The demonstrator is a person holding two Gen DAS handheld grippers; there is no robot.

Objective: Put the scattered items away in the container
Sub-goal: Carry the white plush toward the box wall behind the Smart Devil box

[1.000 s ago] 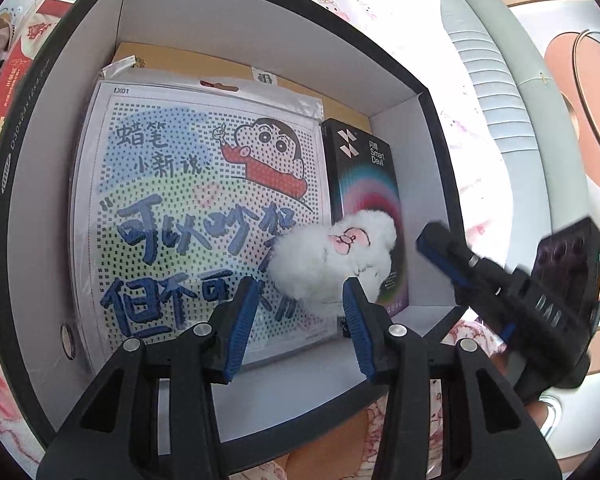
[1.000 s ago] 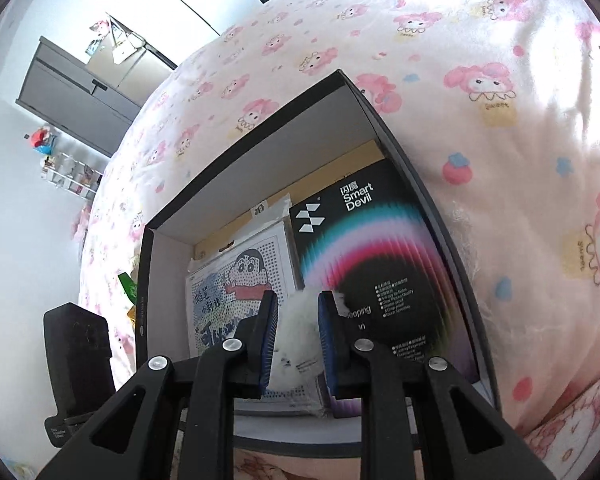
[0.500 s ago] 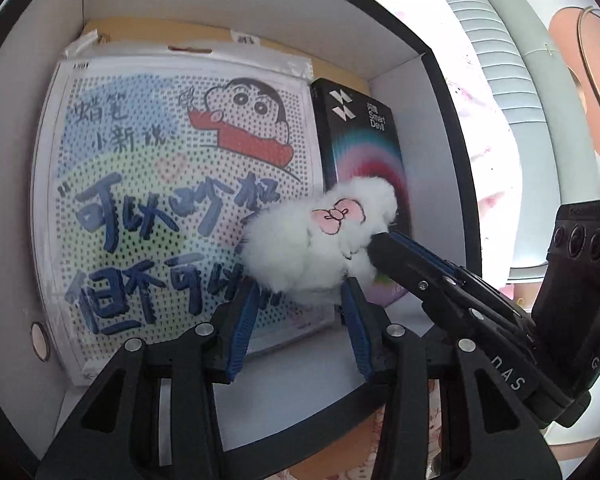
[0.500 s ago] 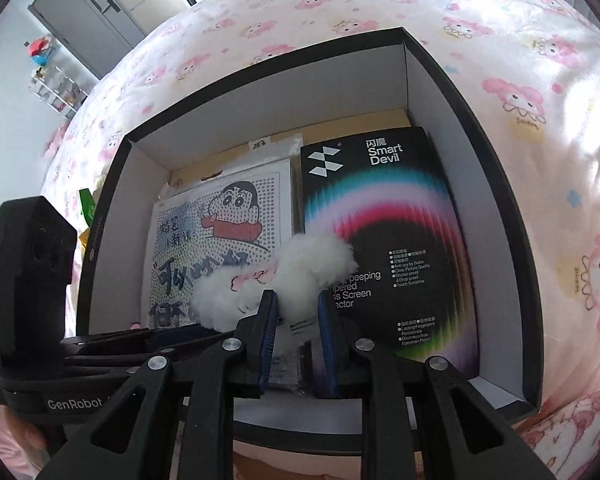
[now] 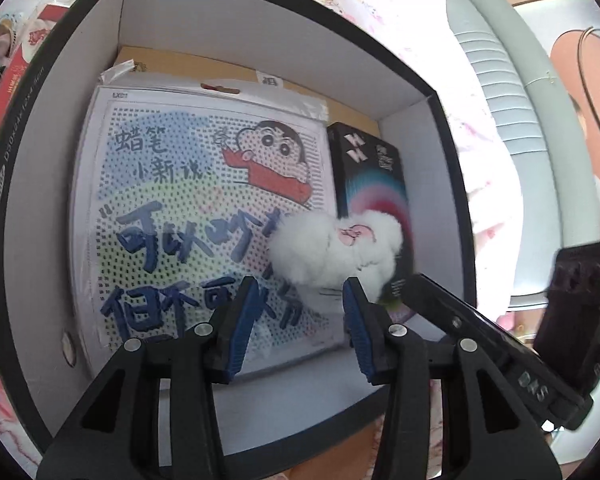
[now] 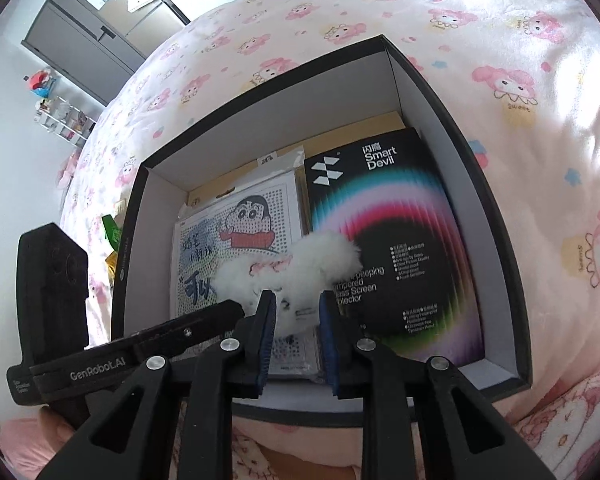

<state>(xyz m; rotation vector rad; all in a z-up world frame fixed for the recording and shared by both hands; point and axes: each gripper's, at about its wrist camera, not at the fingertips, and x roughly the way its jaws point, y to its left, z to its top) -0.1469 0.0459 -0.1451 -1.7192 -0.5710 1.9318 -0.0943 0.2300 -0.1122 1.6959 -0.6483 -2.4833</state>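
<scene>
A black box with white inner walls [image 5: 80, 64] [image 6: 480, 184] stands on the bed. Inside lie a cartoon bead-art pack [image 5: 188, 216] [image 6: 236, 236] and a black Smart Devil screen protector box [image 5: 374, 176] [image 6: 388, 240]. A white fluffy plush with a pink bow [image 5: 340, 248] [image 6: 296, 268] lies on top of them. My left gripper [image 5: 300, 320] is open and empty just in front of the plush. My right gripper [image 6: 296, 328] has its jaws parted, with the plush's near edge between the tips; it also shows in the left wrist view [image 5: 480, 336].
The box sits on a pink cartoon-print bedsheet [image 6: 340, 20]. Red packages [image 5: 16, 64] lie outside the box's left wall, and a green item [image 6: 112, 232] lies there too. A grey cabinet [image 6: 80, 48] stands far back.
My right gripper's jaws have opened wider and the plush now rests lower in the box. My left gripper has drawn back from the plush.
</scene>
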